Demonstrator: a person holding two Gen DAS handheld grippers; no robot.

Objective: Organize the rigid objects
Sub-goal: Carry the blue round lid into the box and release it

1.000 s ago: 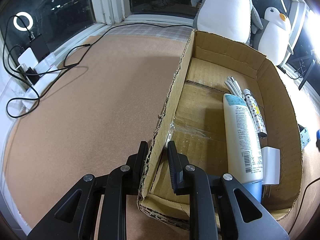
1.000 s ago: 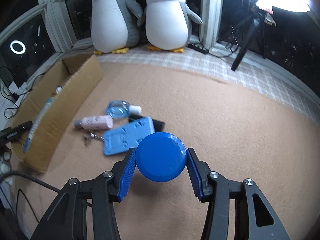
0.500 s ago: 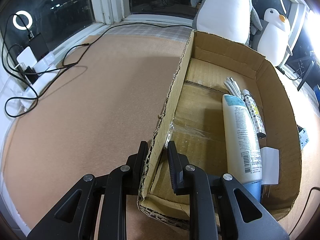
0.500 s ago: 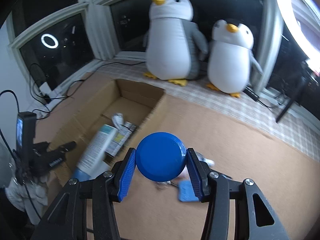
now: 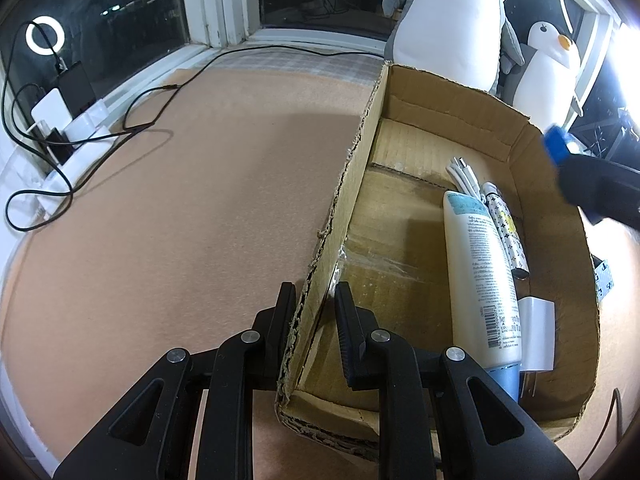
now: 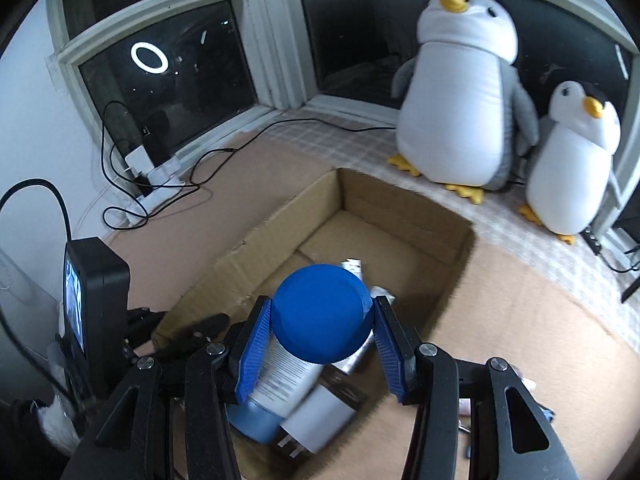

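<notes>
Right tool (image 6: pixel 322 354) clamping a round blue plastic lid (image 6: pixel 320 314) over the open brown cardboard box (image 6: pixel 404 216), left tool (image 5: pixel 314 312) pinching the box wall, only its view showing the white cable (image 5: pixel 464 174) inside.

Right gripper (image 6: pixel 322 346) clamps blue disc (image 6: pixel 320 314), seemingly over box (image 6: pixel 404 216).

Left gripper (image 5: pixel 314 312): black fingers, ribbed pads, silver screws showing. Right gripper (image 6: pixel 322 354): black frame wearing blue ribbed pads.
</notes>
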